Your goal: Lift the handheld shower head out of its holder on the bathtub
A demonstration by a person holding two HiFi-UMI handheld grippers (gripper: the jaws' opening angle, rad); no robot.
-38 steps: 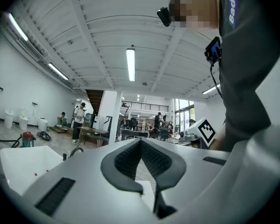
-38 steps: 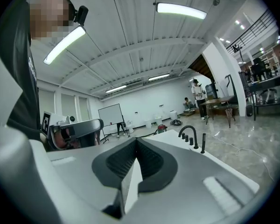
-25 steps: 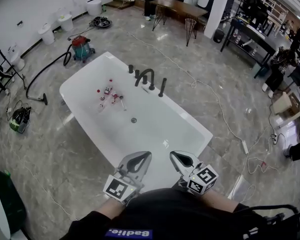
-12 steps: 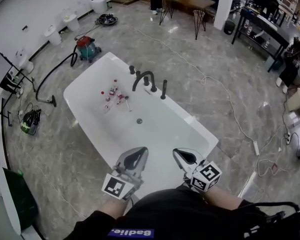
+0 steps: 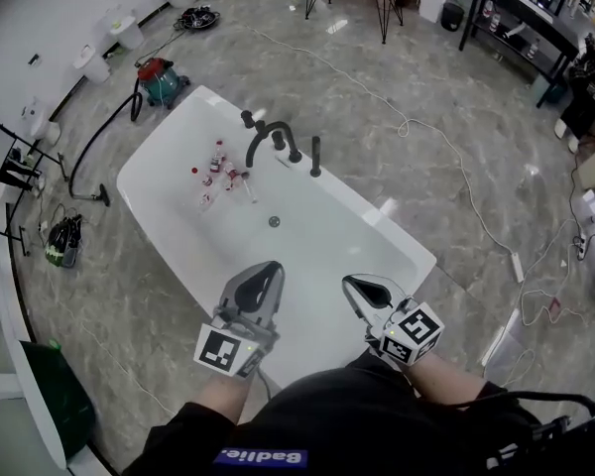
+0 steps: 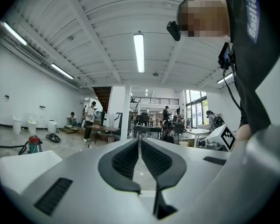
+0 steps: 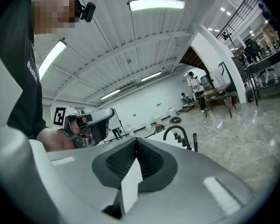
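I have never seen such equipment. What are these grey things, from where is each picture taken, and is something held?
There is no robot: a person holds a hand tool in each hand, each ending in a two-fingered claw. The downward picture comes from a camera on the person's head; the left claw and right claw show at its bottom. The other two pictures come from cameras riding on each tool, looking along its claw. Both claws are closed and hold nothing. Ahead stands a white bathtub with a black faucet and the handheld shower head standing upright on the rim. Small bottles lie inside the tub.
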